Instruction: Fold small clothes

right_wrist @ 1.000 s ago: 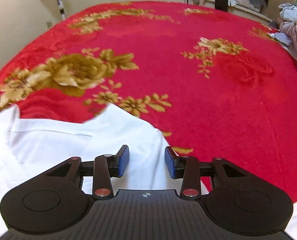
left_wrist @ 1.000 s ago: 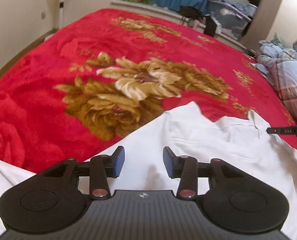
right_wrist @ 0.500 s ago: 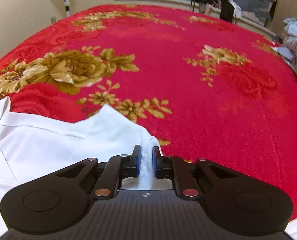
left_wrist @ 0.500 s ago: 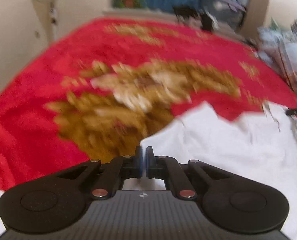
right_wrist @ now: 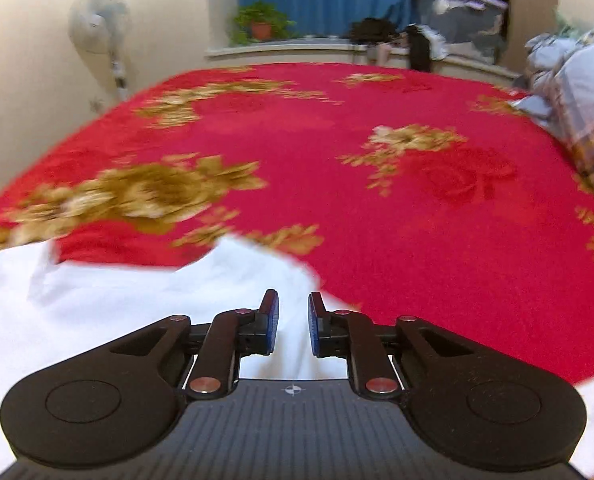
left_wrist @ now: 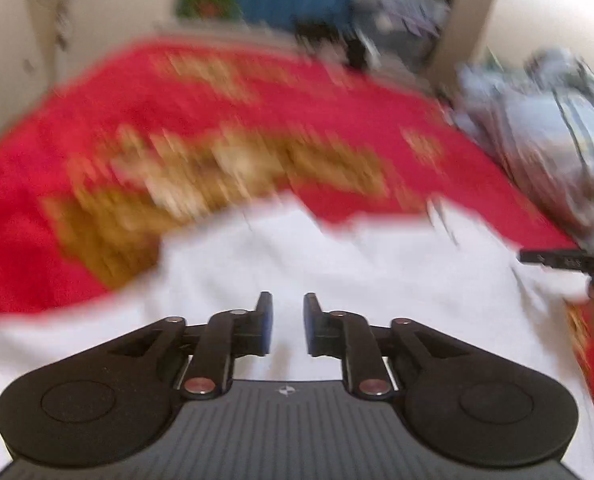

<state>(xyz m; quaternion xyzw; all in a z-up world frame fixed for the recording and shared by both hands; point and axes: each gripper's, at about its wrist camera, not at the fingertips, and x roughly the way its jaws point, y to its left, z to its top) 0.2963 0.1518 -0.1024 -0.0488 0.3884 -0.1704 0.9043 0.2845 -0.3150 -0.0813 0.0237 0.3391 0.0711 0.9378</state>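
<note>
Soft even indoor light, heavy motion blur, fisheye bending at edges

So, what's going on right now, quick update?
Left gripper and right gripper: fingers just reopened, nothing pinched. White garment lies spread on the red blanket, below both. Nothing in the way.

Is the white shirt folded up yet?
Not yet. Done: nothing looks folded; the white shirt lies spread on the red blanket. In hand: nothing; the left gripper and right gripper jaws just opened, gripping nothing. Left: all the folds.
</note>
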